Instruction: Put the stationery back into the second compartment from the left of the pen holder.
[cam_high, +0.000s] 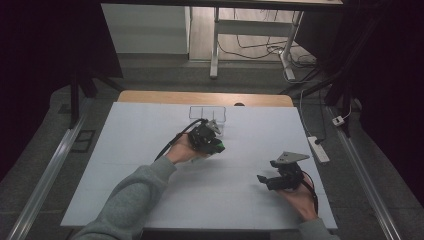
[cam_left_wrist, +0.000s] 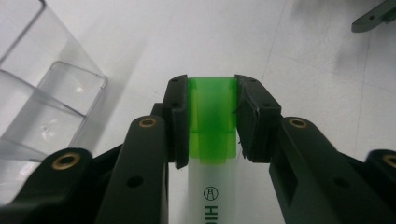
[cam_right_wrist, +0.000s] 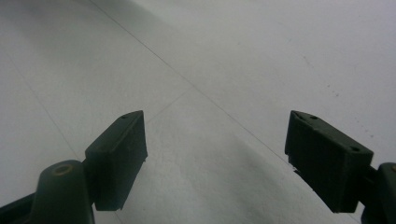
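Centrally, a white-barrelled highlighter pen with a translucent green cap (cam_left_wrist: 211, 116) sits clamped between the two black jaws of the left gripper (cam_left_wrist: 211, 119). The jaws press on either side of the green cap, and the white barrel runs back toward the camera with black lettering partly visible on it. In the high view the green cap (cam_high: 218, 147) shows as a small bright spot at the front of the left gripper (cam_high: 216, 145), which is held above the white table top (cam_high: 150, 150) a little beyond its middle.

Just past the left gripper stands a clear plastic organiser box with dividers (cam_high: 207, 113), near the far edge of the table. In the left gripper view its transparent compartments (cam_left_wrist: 42, 102) lie to the left of the jaws, close by but not touching the pen.

A person's left hand (cam_high: 182, 150), in a grey sleeve, holds that gripper. The right hand (cam_high: 300, 197) holds the right gripper (cam_high: 261, 180) near the table's right front corner, well apart from the pen. Its jaws stand wide apart with nothing between them, over bare white table (cam_right_wrist: 210, 70). A grey three-cornered plate sits on top of it.

A pale wooden strip (cam_high: 205, 97) edges the table's far side.
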